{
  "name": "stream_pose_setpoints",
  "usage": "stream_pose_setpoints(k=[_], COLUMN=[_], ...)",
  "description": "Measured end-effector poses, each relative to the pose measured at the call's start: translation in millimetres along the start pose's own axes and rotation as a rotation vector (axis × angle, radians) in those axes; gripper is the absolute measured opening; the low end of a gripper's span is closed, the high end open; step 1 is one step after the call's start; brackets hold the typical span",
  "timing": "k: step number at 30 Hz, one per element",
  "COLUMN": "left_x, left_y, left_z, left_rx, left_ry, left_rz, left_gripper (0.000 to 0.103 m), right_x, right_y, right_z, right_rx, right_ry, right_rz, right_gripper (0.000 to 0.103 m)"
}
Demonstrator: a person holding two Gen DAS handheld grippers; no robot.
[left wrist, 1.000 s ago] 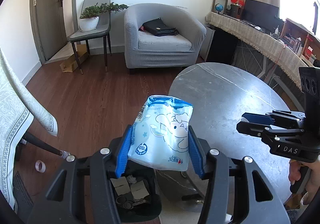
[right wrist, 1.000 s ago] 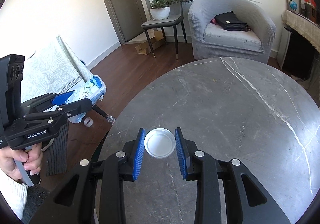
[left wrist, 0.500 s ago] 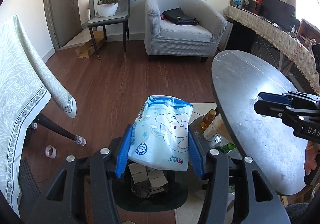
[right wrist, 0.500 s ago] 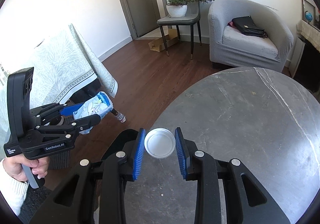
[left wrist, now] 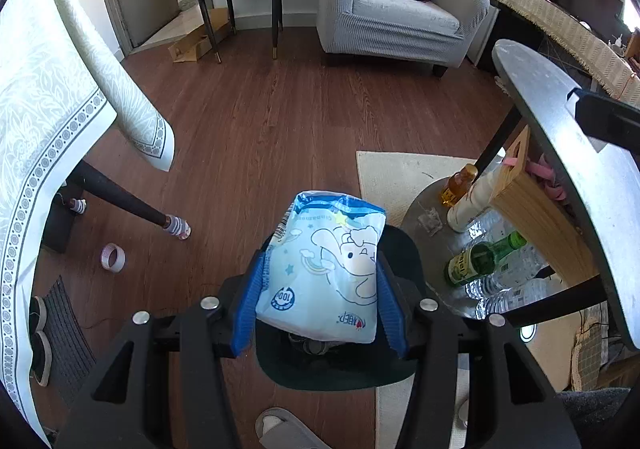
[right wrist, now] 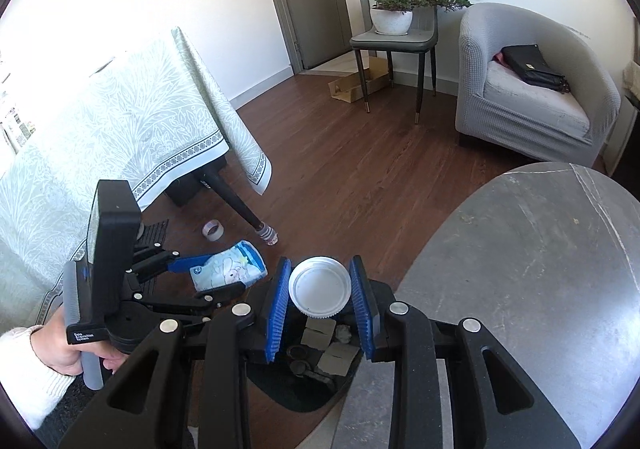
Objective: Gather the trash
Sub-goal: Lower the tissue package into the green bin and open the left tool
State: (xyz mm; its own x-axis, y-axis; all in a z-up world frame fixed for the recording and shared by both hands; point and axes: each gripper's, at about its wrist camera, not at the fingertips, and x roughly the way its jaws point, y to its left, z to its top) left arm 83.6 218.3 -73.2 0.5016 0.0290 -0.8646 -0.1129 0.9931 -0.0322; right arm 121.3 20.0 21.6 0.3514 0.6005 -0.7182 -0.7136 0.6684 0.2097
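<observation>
A light blue tissue pack (left wrist: pixel 326 269) printed with a cartoon animal stands upright above an open black trash bin (left wrist: pixel 340 369). At the pack's 3 o'clock, a white ribbed lid (right wrist: pixel 319 287) faces the camera, above paper scraps in the bin.

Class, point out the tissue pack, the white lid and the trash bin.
tissue pack (left wrist: pixel 326 269), left wrist view, printed front.
white lid (right wrist: pixel 319 285), right wrist view, inner face.
trash bin (left wrist: pixel 340 373), left wrist view, dark rim.
</observation>
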Motion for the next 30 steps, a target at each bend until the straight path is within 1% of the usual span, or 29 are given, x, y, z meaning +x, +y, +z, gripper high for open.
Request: stream_pose_setpoints(k=[9, 14, 20, 27, 30], left_x=[37, 43, 27, -17, -36], left_y=[4, 7, 19, 28, 33], left_z=[-20, -23, -20, -8, -3], left_rx=[0.01, 0.0, -0.032, -0.032, -0.04], left_ry=[0.111, 0.129, 0.077, -0.051, -0.104], left_rz=[-0.025, -0.037, -0.042, -0.003, 0.001], left_gripper=[0.055, 0.059, 0.06, 0.06, 0.06], right_x=[29, 38, 50, 69, 78], right_y=[20, 26, 34, 43, 44], right_z=[6, 8, 10, 8, 6], right_rx=[-0.022, -0.032, -0.041, -0.044, -0.044], right_ry=[0.046, 0.06, 0.076, 0.105, 0.125], right_rz=[0.009, 0.013, 0.016, 0.011, 0.007], right_gripper=[0.03, 0.03, 0.03, 0.03, 0.03])
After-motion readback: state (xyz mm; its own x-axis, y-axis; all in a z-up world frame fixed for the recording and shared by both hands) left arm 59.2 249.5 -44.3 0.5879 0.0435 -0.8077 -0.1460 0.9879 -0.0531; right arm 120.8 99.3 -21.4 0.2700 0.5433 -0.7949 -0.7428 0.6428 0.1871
